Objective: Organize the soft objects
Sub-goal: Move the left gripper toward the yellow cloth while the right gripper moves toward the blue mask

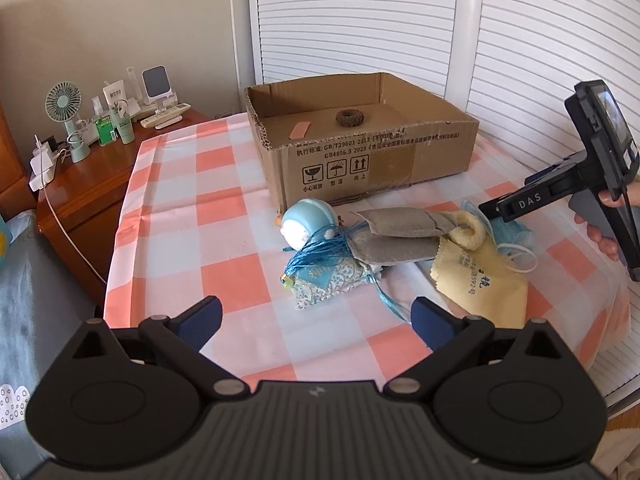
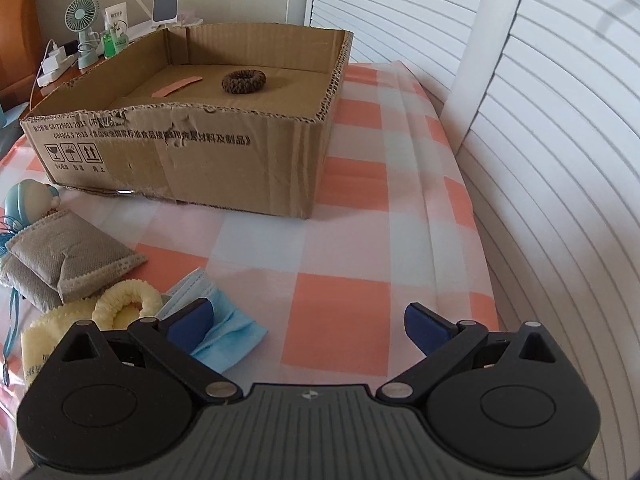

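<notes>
A pile of soft things lies on the checked tablecloth (image 1: 224, 240): a pale blue plush toy (image 1: 306, 222), grey fabric pouches (image 1: 396, 236), a cream scrunchie (image 1: 468, 230), a yellow cloth (image 1: 484, 284), a patterned blue sachet (image 1: 328, 280) with blue cords, and a blue face mask (image 2: 224, 328). An open cardboard box (image 1: 360, 160) behind the pile holds a brown scrunchie (image 1: 352, 117) and a pink strip (image 1: 300, 130). My left gripper (image 1: 316, 316) is open and empty, in front of the pile. My right gripper (image 2: 308, 320) is open and empty, its left finger over the mask.
A wooden bedside cabinet (image 1: 92, 184) at the left carries a small fan (image 1: 64, 108), bottles, remotes and a charger with a cable. White louvred doors (image 1: 540, 40) stand behind and to the right of the table. Bedding lies at the lower left.
</notes>
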`<state>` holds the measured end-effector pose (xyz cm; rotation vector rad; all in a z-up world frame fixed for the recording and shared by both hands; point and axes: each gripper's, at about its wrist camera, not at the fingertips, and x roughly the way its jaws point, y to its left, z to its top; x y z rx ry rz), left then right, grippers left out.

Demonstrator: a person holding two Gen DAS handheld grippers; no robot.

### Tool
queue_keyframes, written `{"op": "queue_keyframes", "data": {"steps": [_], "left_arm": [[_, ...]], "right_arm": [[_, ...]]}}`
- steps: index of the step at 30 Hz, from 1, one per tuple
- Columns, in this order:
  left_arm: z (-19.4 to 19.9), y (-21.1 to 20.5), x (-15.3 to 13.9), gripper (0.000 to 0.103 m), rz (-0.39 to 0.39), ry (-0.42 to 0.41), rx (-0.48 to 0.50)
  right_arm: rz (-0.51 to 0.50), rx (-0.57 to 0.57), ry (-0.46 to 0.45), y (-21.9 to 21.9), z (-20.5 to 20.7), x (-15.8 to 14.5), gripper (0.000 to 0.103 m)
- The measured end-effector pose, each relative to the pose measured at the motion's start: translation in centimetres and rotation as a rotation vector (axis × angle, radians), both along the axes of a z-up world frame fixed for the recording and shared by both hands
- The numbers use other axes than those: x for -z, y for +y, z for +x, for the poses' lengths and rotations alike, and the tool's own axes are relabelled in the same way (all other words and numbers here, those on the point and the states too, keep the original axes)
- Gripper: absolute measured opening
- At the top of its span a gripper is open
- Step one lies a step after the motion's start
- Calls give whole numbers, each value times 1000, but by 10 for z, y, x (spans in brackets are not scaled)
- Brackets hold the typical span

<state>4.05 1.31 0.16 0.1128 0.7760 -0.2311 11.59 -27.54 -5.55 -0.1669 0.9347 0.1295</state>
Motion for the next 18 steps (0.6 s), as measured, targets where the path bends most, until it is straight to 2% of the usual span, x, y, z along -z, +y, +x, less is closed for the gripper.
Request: {"op": "queue_keyframes", "data": {"steps": [10,14,18], "left_arm": [[-2,-10,2,100,19,4,57],[-2,-15,2,100,9,11,101],[-3,-24,4,100,1,15,161]], "right_arm": [[0,75,19,-7,-45,-2,103],[53,115,50,-12,-61,-1,103],[74,107,16,-13,-74,2,103]]}}
